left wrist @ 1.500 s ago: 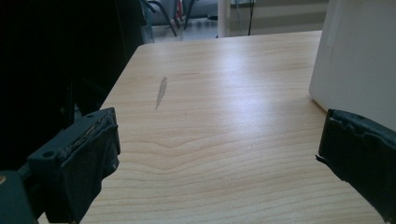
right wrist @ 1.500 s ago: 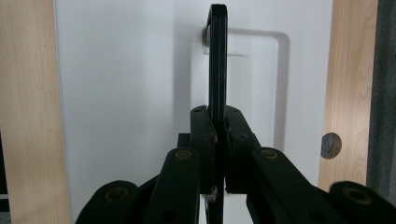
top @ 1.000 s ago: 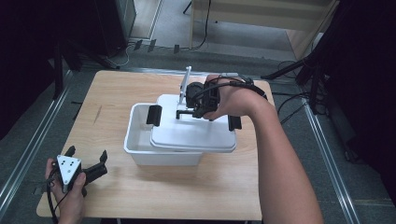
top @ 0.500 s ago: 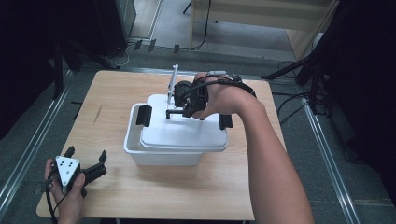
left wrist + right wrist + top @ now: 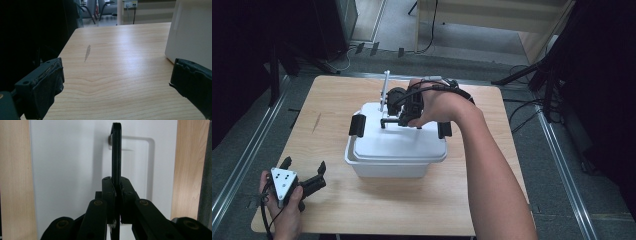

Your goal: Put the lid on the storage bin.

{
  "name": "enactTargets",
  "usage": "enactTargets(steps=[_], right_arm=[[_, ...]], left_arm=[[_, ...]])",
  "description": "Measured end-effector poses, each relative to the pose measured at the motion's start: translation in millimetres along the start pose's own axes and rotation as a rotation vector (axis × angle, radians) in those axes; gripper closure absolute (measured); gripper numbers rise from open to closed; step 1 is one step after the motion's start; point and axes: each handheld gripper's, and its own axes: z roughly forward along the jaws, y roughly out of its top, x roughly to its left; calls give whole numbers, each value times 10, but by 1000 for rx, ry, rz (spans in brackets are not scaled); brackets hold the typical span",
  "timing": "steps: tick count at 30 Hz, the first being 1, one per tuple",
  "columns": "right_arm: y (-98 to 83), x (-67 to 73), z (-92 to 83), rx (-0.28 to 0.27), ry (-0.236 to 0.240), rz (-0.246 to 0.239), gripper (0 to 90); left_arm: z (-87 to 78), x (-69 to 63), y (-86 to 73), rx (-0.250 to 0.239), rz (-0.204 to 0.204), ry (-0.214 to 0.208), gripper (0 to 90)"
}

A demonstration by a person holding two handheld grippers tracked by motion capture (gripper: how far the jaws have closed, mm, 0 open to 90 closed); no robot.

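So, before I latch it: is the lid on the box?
On: the white lid covers the box, right gripper clamped on its black handle.

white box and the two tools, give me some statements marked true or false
1. The right tool is shut on the lid's black handle. True.
2. The left tool is clamped on the white box. False: it is open, held near the table's front left corner, apart from the box.
3. The lid lies on top of the box. True.
4. The box stands on the floor. False: it stands on the wooden table.
5. A black latch shows at the box's left end. True.
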Motion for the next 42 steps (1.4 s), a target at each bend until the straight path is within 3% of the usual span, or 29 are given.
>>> enactTargets(steps=[22, 42], right_arm=[[296, -12, 188, 17, 24, 5, 852], [298, -11, 345, 38, 33, 16, 852]], left_arm=[[3, 3, 1, -2, -6, -6, 0], [-1, 3, 0, 1, 7, -9, 0]])
